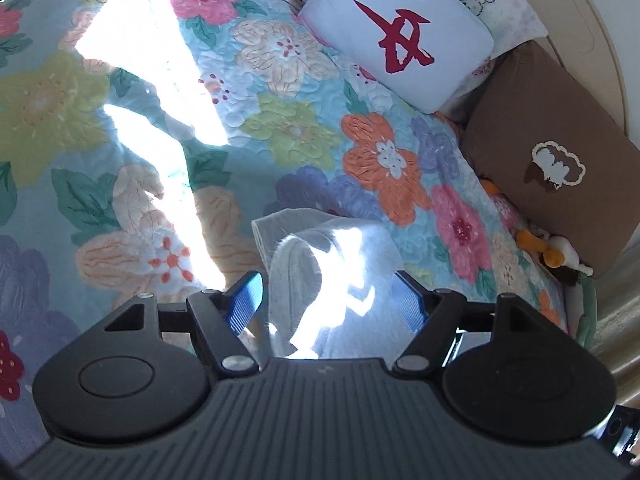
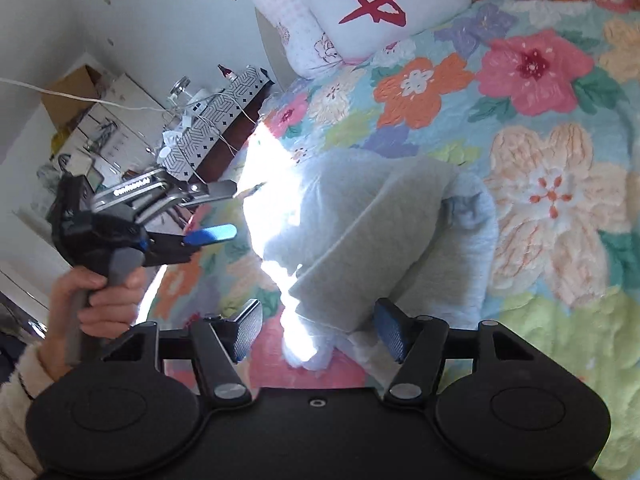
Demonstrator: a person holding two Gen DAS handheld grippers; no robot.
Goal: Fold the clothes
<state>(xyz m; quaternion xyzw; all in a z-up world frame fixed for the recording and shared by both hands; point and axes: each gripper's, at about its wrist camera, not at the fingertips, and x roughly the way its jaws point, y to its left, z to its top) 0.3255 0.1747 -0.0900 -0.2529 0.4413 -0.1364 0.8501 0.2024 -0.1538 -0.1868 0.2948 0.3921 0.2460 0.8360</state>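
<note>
Grey garment [image 2: 372, 232] lies folded on floral quilt [image 2: 560, 200], both hand-held grippers spread wide, gripping nothing.

Right gripper [image 2: 318, 330] is seen with jaws apart; a folded grey garment [image 2: 372, 240] lies between and beyond the blue pads [image 2: 390, 330], not pressed by them. The garment rests on a floral quilt [image 2: 540, 128], partly in a sunlight patch. The left gripper [image 2: 224, 212] is held at left by a hand [image 2: 100, 296], jaws apart, empty. A white pillow [image 2: 384, 8] with a red mark is noted at the top.
</note>
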